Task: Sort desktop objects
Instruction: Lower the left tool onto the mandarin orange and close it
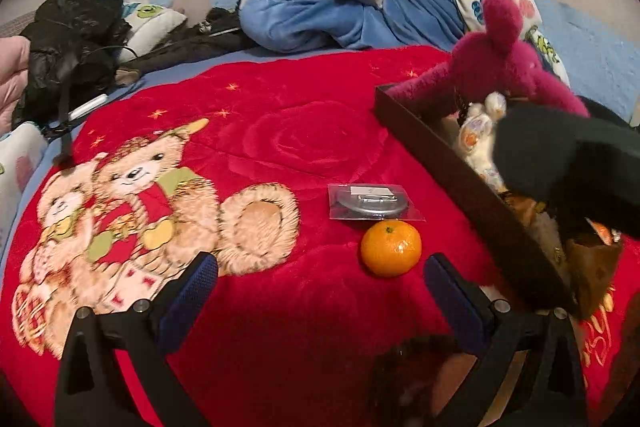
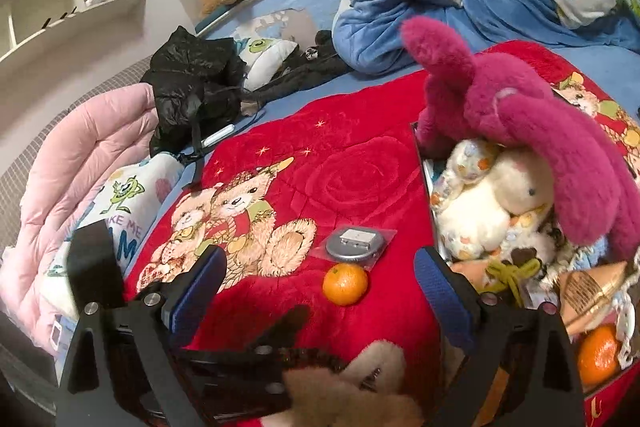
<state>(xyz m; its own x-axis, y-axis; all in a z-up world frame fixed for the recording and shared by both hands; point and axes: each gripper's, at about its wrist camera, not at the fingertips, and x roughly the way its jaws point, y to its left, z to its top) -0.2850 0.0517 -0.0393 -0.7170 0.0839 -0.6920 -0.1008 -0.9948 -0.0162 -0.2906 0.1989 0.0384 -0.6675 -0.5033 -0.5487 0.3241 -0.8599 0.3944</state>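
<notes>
Red blanket [image 1: 280, 131] on bed: we see mandarin [image 1: 391, 247] beside bagged disc [image 1: 370, 202], long axis crosswise; both grippers' jaws wide, empty.

The red blanket [image 1: 280, 131] is plush pile cloth with an embossed rose. The tangerine [image 1: 391, 247] has glossy, dimpled skin. The grey metal disc [image 2: 353, 245] sits in a clear, shiny plastic bag. The magenta plush toy [image 2: 520, 131] is shaggy.

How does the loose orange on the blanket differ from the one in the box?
The loose orange lies alone on the red blanket, fully visible; the boxed orange sits in the box, crowded by toys and partly hidden. The loose one lies beside a bagged disc. Both look similar in colour.
</notes>
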